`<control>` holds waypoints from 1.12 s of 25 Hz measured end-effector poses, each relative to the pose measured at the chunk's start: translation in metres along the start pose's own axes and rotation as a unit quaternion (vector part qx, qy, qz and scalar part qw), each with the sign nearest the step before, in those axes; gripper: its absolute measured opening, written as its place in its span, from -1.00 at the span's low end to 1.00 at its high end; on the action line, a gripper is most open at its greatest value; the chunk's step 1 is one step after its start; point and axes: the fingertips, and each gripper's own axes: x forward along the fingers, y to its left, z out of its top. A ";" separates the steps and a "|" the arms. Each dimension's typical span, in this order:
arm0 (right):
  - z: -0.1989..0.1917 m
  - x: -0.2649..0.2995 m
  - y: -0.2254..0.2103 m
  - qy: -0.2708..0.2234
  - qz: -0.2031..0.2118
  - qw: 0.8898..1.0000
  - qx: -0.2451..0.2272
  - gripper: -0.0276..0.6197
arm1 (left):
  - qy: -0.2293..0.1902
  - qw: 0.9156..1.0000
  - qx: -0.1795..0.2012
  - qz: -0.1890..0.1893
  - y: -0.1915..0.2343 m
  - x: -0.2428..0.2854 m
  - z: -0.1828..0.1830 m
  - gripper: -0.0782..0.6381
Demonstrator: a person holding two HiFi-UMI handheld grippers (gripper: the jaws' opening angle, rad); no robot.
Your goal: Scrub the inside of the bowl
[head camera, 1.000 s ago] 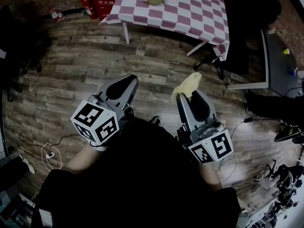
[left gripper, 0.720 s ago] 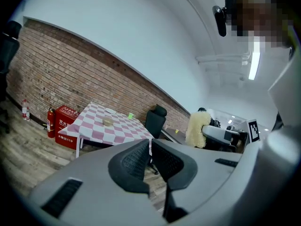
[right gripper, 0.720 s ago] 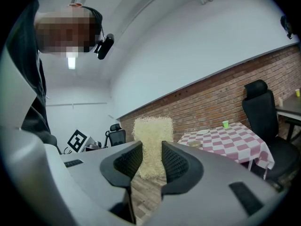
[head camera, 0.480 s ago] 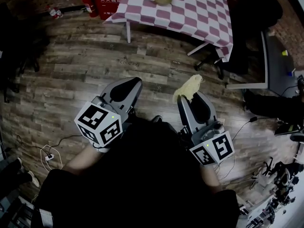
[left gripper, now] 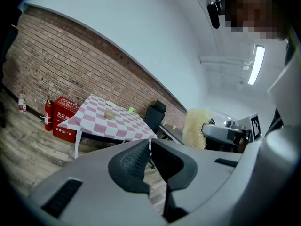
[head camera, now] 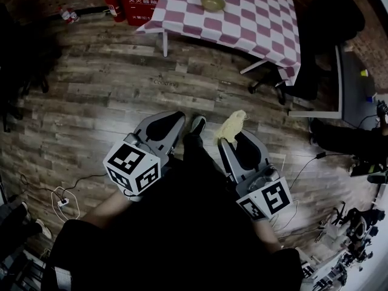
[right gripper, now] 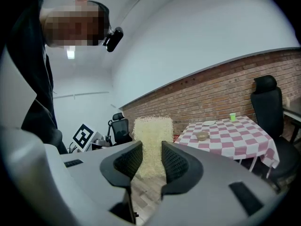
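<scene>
Pale-yellow fibrous pad [right gripper: 151, 138], judged soft, is clamped by right gripper [right gripper: 151, 163]; closed, empty left gripper [left gripper: 149, 160] should steady rim of tan round bowl [head camera: 213, 2], upper centre.

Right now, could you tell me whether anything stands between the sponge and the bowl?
Nothing visible does: only bare floor separates the sponge in the right gripper from the table, and the bowl sits uncovered on it.

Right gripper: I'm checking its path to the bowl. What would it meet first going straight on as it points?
Nothing close: beyond the right gripper and its scrubber lies open floor. The checkered table sits slightly right of that line, though depth is unclear.
</scene>
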 end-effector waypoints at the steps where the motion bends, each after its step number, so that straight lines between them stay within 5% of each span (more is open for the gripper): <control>1: -0.002 0.003 -0.007 0.003 0.001 1.000 -0.002 -0.50 | 0.001 1.000 0.005 0.002 0.002 0.005 0.002 -0.70; 15: 0.055 0.057 -0.136 -0.011 0.069 0.997 0.023 -0.50 | 0.001 0.998 0.035 0.060 0.020 0.120 0.073 -0.70; 28: 0.078 0.077 -0.227 0.004 0.105 0.994 0.040 -0.50 | 0.004 0.996 0.019 0.089 0.023 0.207 0.100 -0.70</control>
